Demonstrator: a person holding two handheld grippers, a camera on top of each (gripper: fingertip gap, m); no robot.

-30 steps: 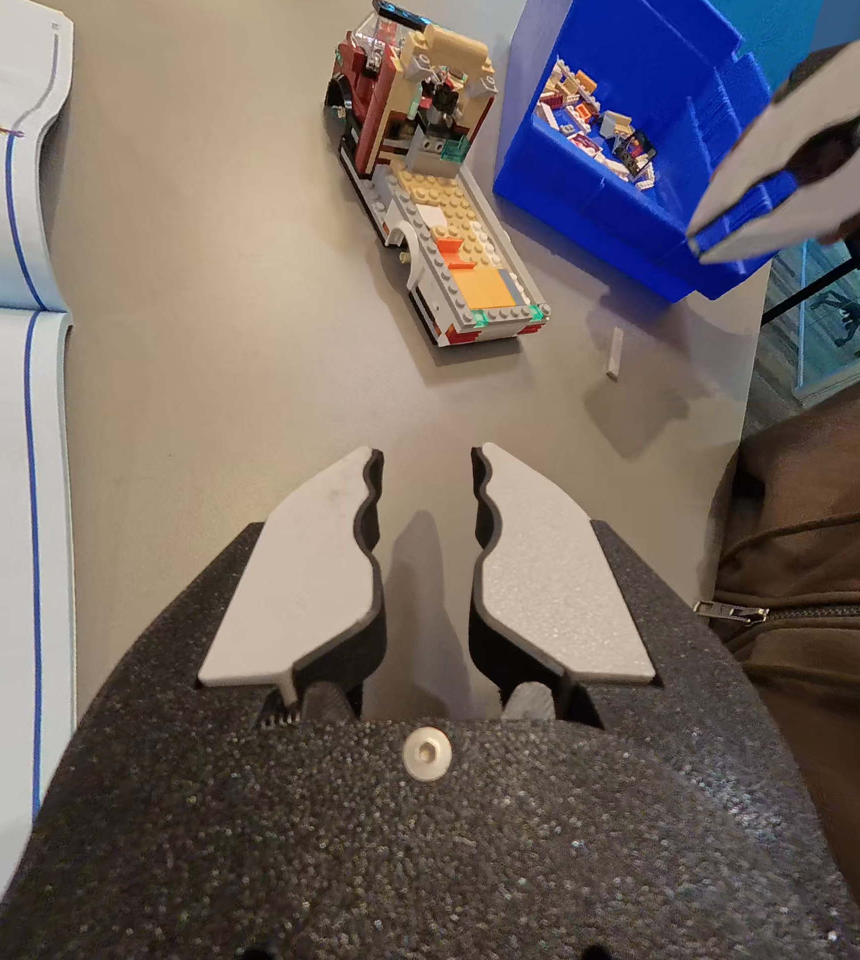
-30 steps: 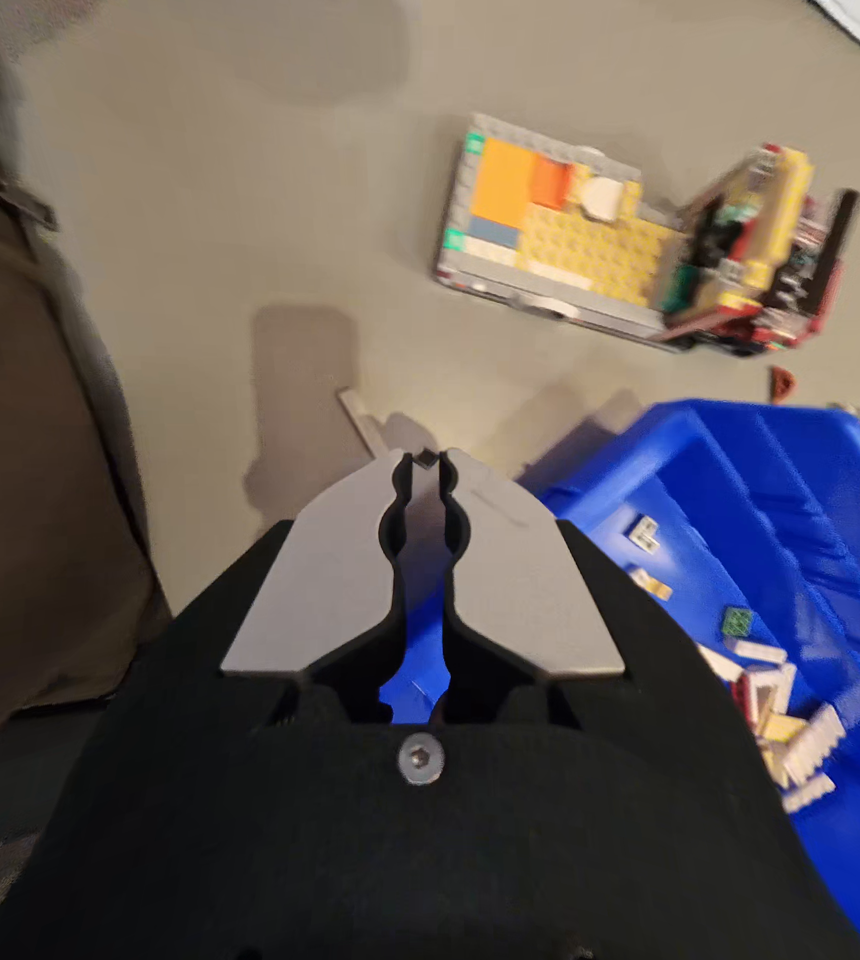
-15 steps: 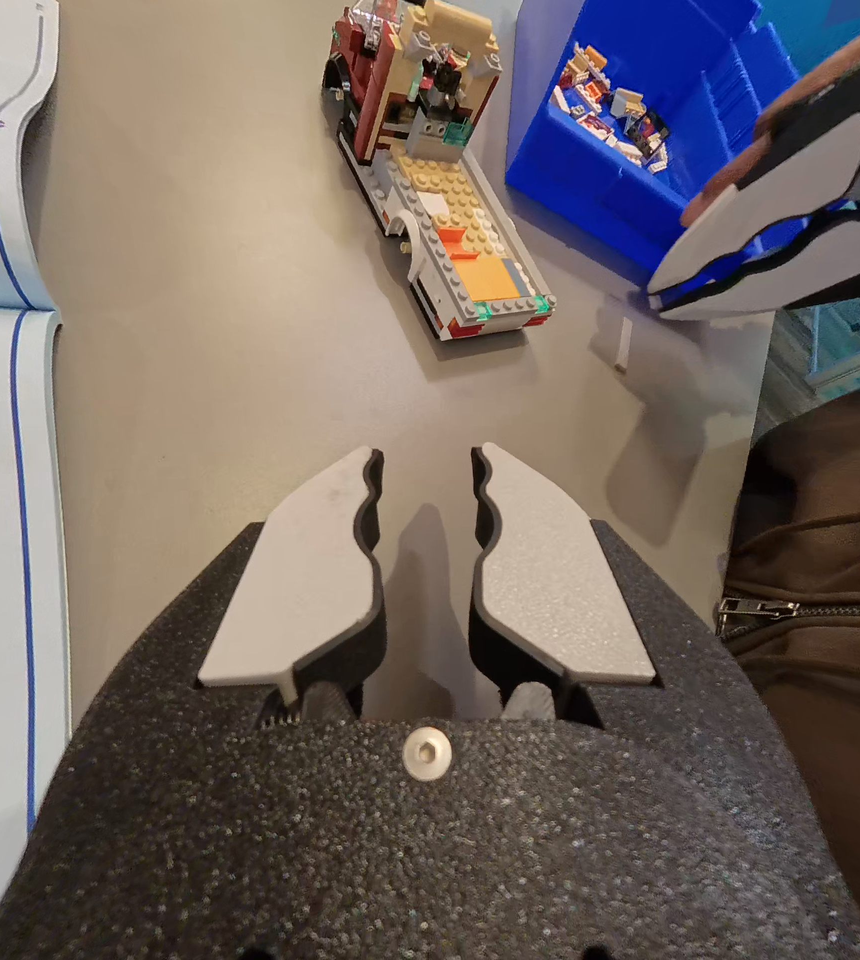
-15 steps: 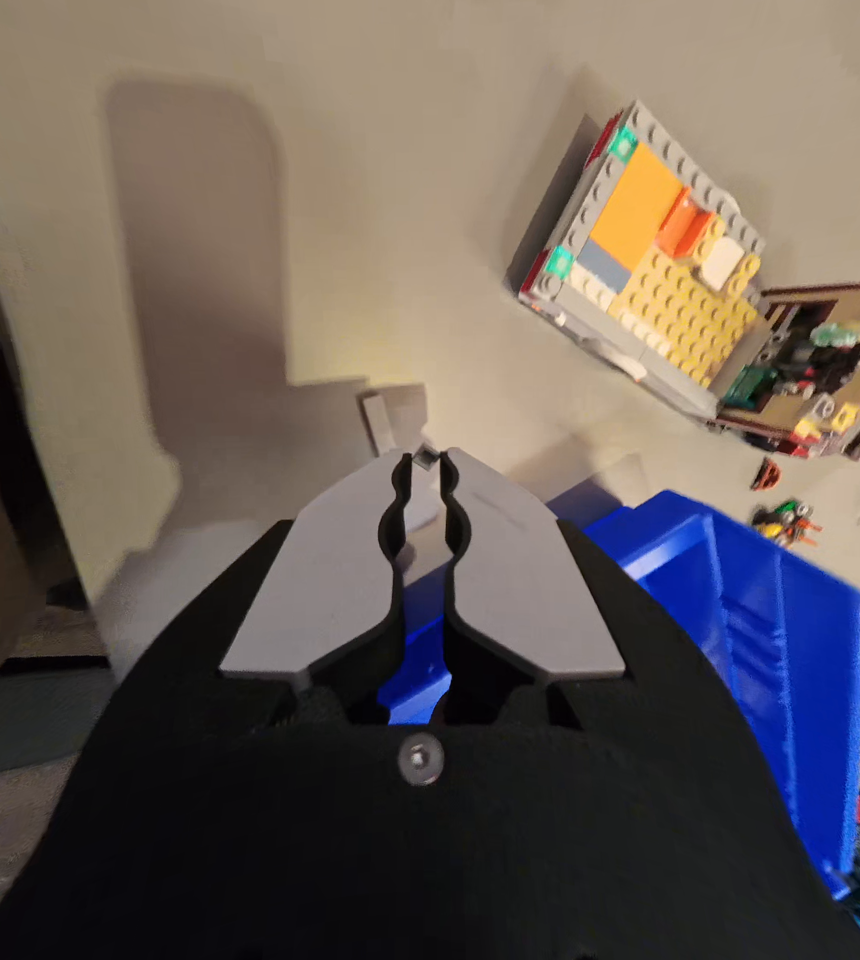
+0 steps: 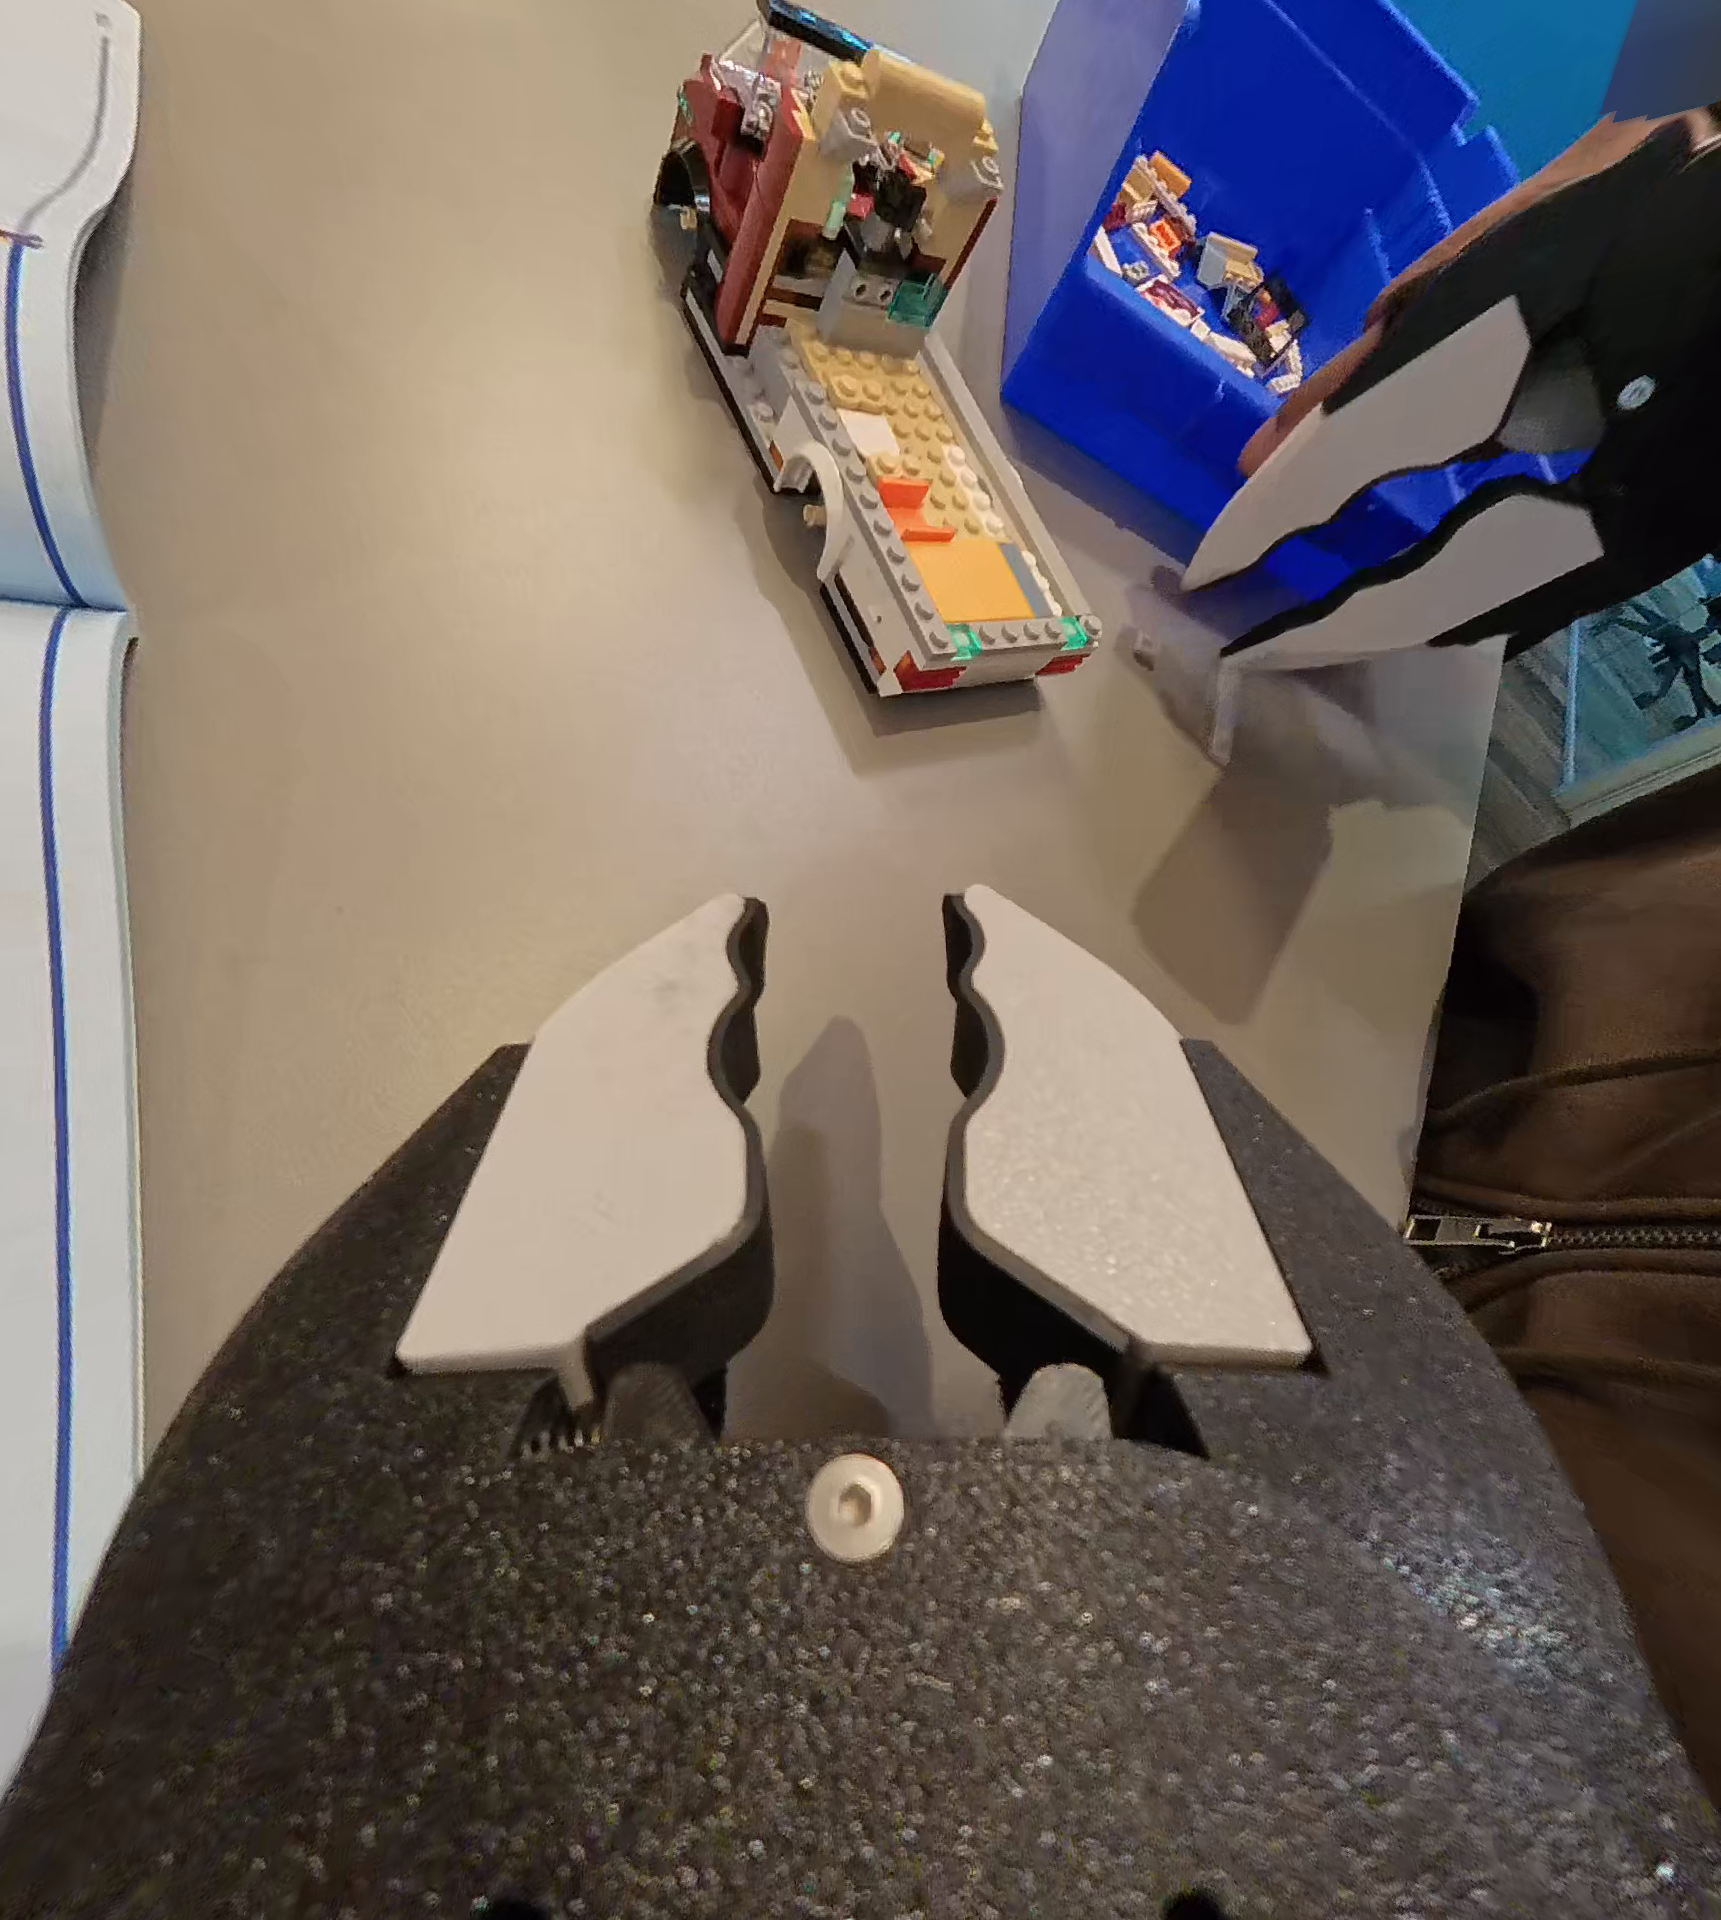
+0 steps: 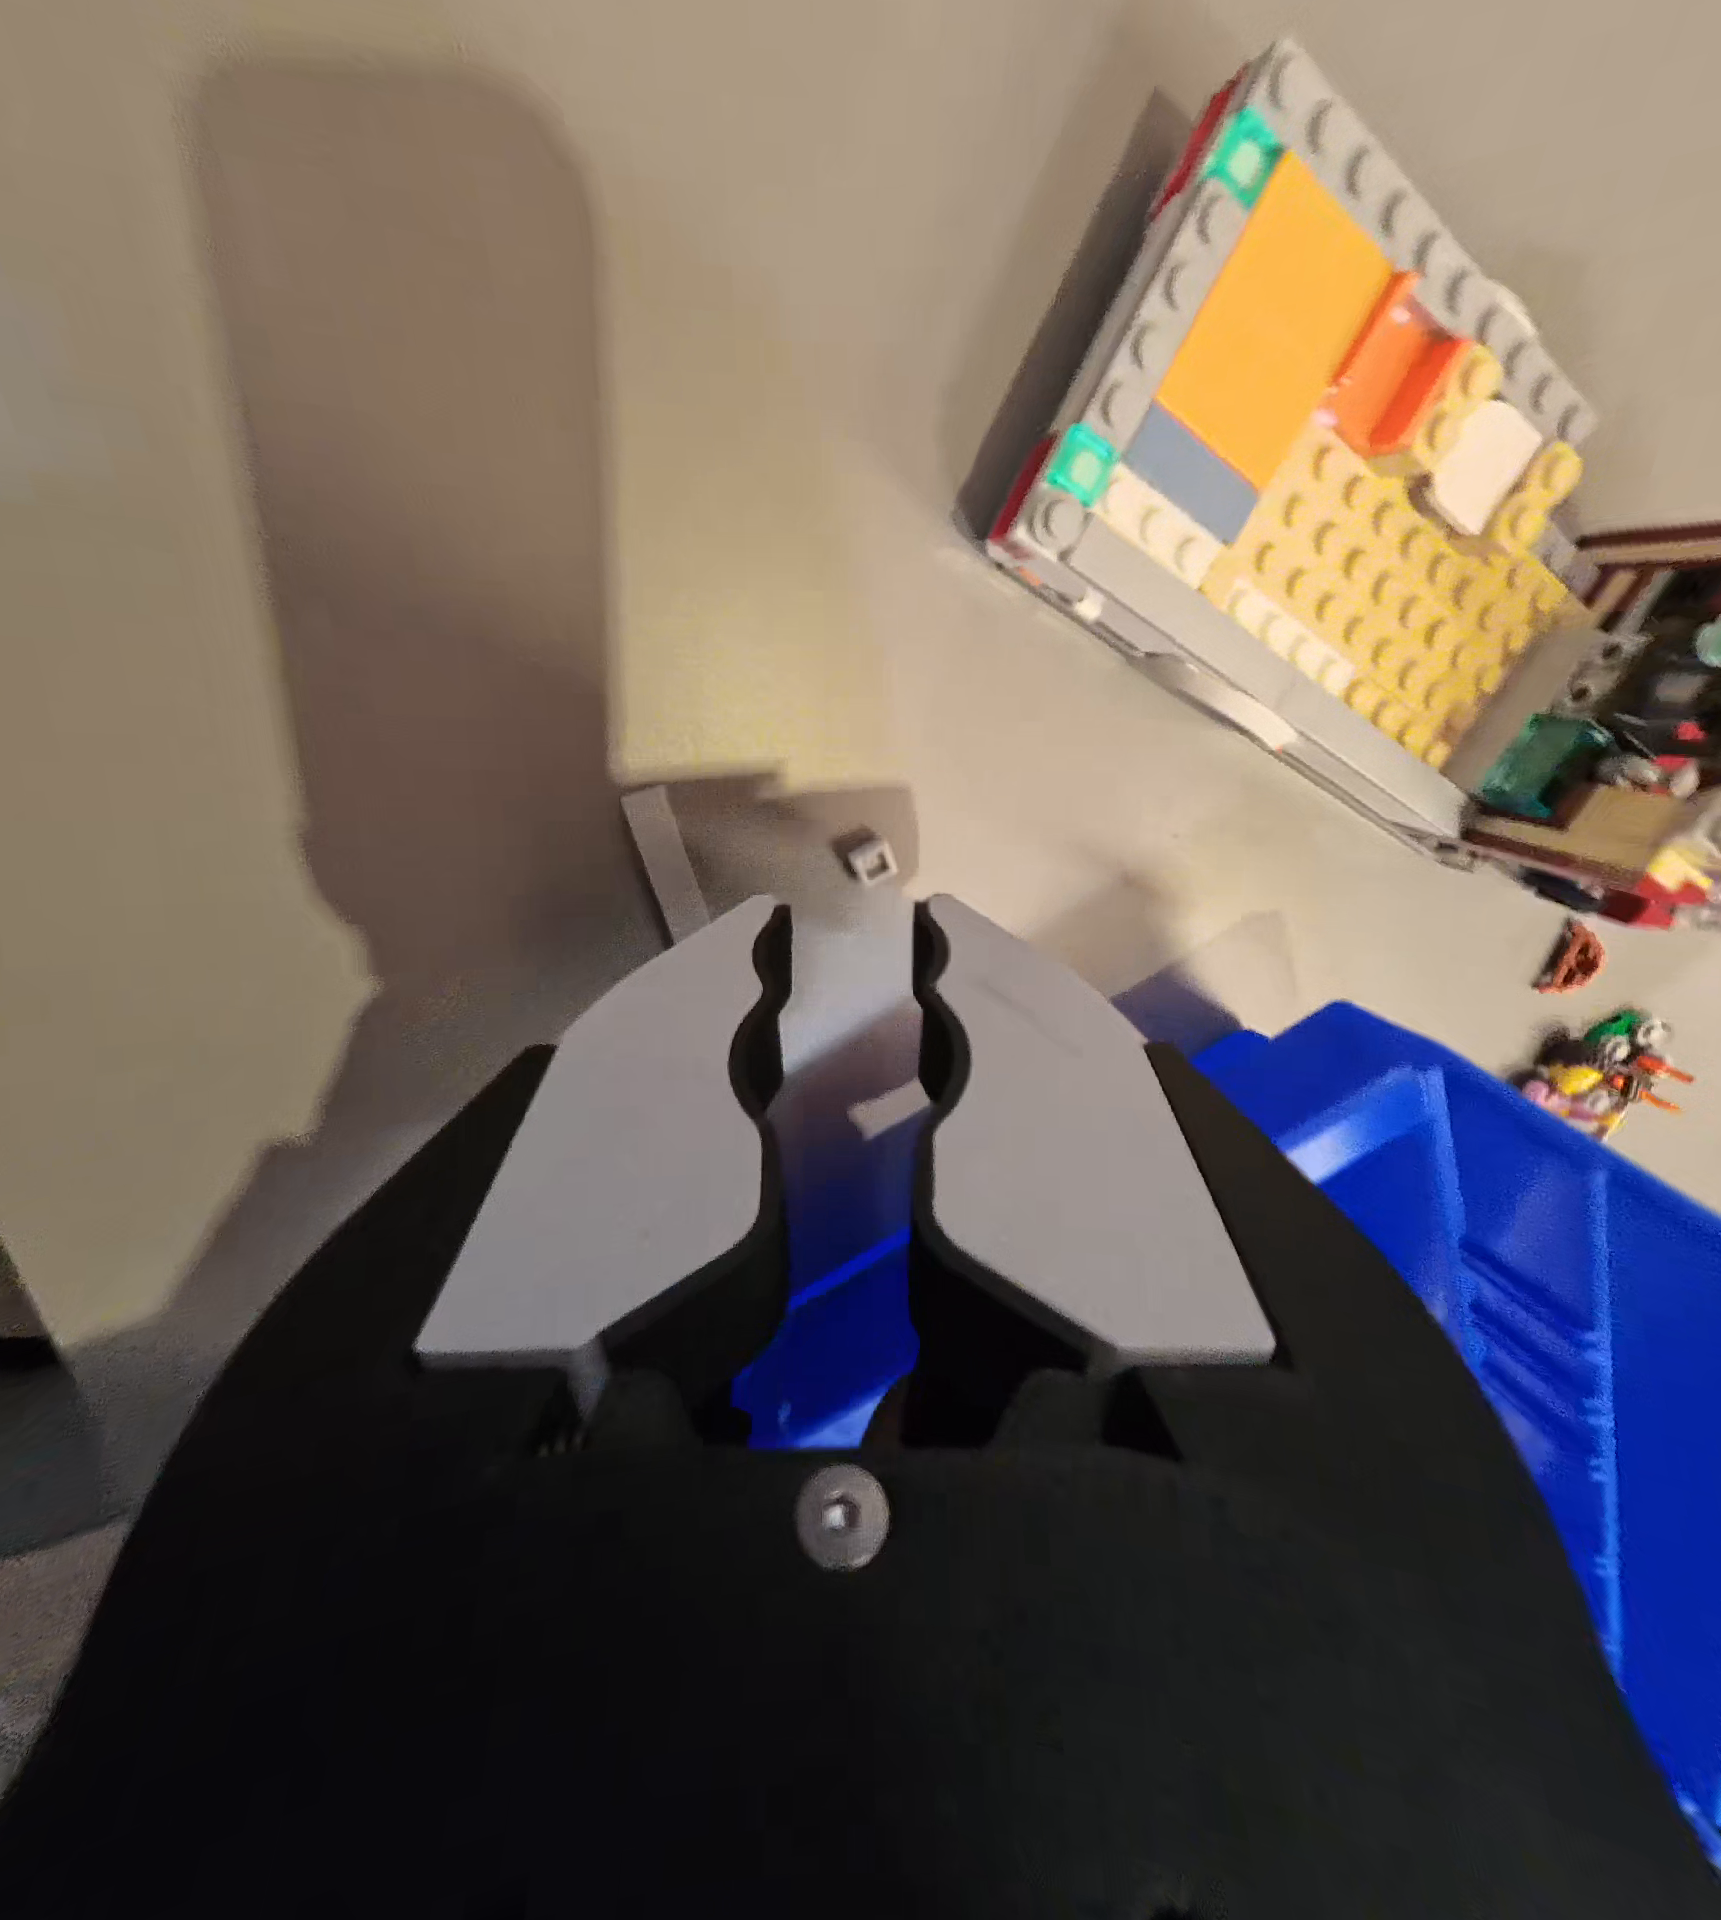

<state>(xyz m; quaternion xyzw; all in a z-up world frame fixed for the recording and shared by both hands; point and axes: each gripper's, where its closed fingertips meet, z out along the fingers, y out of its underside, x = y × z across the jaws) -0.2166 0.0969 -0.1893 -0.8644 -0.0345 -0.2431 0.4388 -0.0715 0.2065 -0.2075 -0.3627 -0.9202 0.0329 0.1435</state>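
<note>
Right tool (image 6: pixel 851 920) jaws are parted, nothing gripped; a small grey brick (image 6: pixel 868 858) lies on the worktop (image 6: pixel 523 520) just ahead of the tips, a flat strip (image 6: pixel 664 883) ahead-left. Left tool (image 5: pixel 854 914) is parted, empty, well clear. Tips are best centred over the brick, bin (image 6: pixel 1510 1299) at right avoided.

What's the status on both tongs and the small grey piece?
Left tongs open, empty, over bare table. Right tongs open, empty. Small grey piece on table just beyond them, beside flat grey strip.

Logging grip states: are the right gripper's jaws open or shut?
Open: the right gripper shows table between its parted fingertips; the small grey brick lies beyond.
</note>
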